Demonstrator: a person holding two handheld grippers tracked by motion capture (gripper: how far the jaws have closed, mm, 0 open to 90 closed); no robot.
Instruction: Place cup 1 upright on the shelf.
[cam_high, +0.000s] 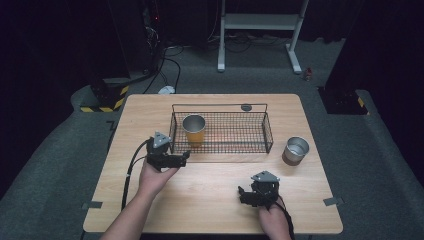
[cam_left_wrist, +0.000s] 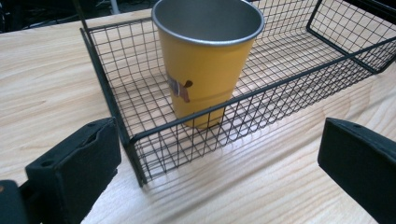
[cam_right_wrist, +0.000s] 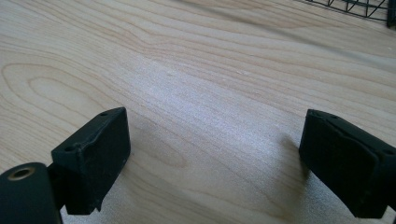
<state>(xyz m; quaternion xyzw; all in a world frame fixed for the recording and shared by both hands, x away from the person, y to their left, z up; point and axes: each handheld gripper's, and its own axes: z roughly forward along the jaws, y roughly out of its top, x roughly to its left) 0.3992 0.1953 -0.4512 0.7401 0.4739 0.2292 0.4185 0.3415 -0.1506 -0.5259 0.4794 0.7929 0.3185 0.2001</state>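
Both tongs spread, nothing pinched; yellow cup sits in the basket.
We see the left tongs gaping at the wire basket near-left corner, with the yellow cup upright inside just behind the mesh. The right tongs gape over bare surface, well apart from the basket. A brown metal cup stands on the surface just right of the basket.
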